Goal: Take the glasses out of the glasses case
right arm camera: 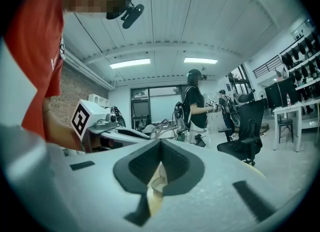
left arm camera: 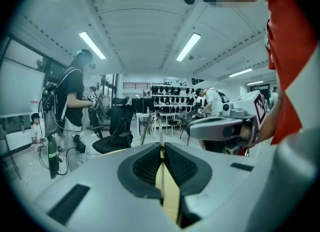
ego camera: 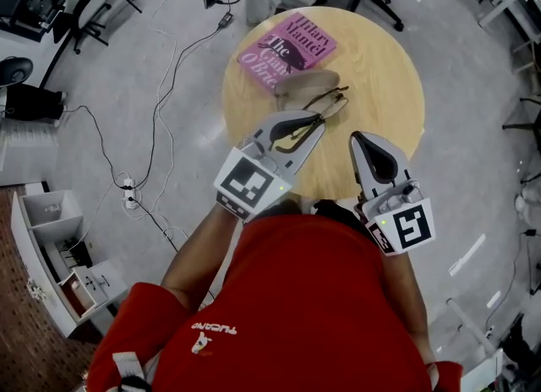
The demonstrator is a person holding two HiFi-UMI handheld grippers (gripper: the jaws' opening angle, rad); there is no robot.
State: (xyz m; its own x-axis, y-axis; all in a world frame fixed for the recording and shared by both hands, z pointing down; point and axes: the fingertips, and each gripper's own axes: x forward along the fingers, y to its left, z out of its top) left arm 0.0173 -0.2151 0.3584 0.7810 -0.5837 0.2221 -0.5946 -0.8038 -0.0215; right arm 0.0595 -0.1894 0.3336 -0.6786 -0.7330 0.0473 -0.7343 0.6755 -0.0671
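Red shirt [ego camera: 321, 297]; pale grey left hand-held gripper [ego camera: 319, 119] and right hand-held gripper [ego camera: 357, 136] with black-and-white marker cubes [ego camera: 250, 182].

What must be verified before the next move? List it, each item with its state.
1. Left tool shut on the glasses: ok, a thin metal part is pinched between its jaws.
2. Glasses clear of the glasses case: cannot tell, they overlap it in the head view.
3. Right tool free: ok, shut, nothing between its jaws.
4. Bare table to set the glasses on: ok.
5. Book out of the way: ok, behind the case.
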